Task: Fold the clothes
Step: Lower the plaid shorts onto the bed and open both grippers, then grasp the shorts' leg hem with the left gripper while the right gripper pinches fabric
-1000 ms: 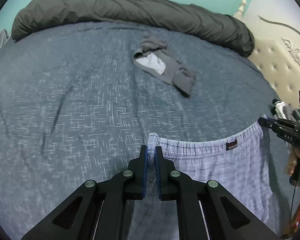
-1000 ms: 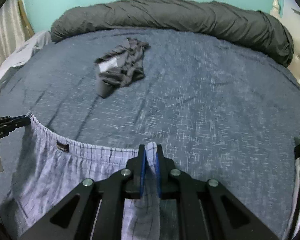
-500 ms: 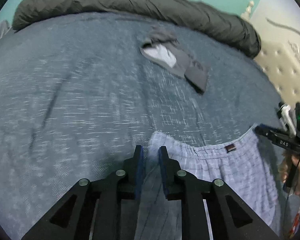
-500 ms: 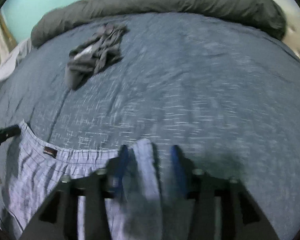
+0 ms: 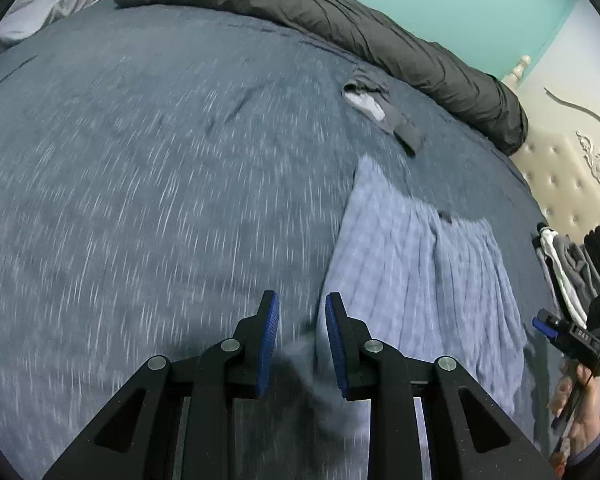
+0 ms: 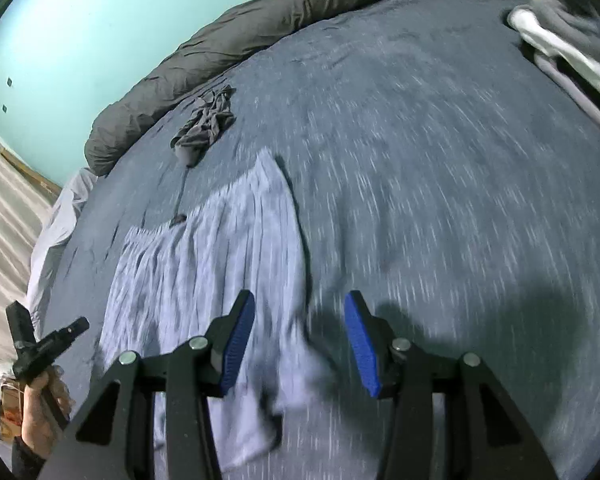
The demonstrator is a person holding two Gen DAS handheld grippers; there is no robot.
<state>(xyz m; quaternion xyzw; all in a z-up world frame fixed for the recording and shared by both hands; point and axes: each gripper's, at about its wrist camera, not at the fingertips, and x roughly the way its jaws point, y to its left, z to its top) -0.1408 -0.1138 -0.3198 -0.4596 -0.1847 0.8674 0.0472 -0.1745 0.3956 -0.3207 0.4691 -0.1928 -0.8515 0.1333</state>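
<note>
Light blue checked shorts (image 5: 416,272) lie spread flat on the dark blue bedspread (image 5: 148,208), waistband toward the far side. My left gripper (image 5: 302,312) is open at the shorts' left edge, nothing between its blue pads. The right wrist view shows the same shorts (image 6: 208,272) to the left, and my right gripper (image 6: 300,316) is open wide over their right edge, holding nothing. The right gripper (image 5: 568,336) also appears at the far right of the left wrist view, in a hand. Likewise the left gripper (image 6: 48,344) shows at the lower left of the right wrist view.
A crumpled dark grey garment (image 5: 384,108) lies farther up the bed, beyond the shorts. A rolled grey duvet (image 5: 340,28) runs along the back. Folded clothes (image 5: 572,272) are stacked at the bed's right edge, by the tufted headboard (image 5: 568,176).
Both grippers were shut on the shorts' waistband corners; they opened, let go, and drew back and apart. The shorts now lie flat on the bed.
</note>
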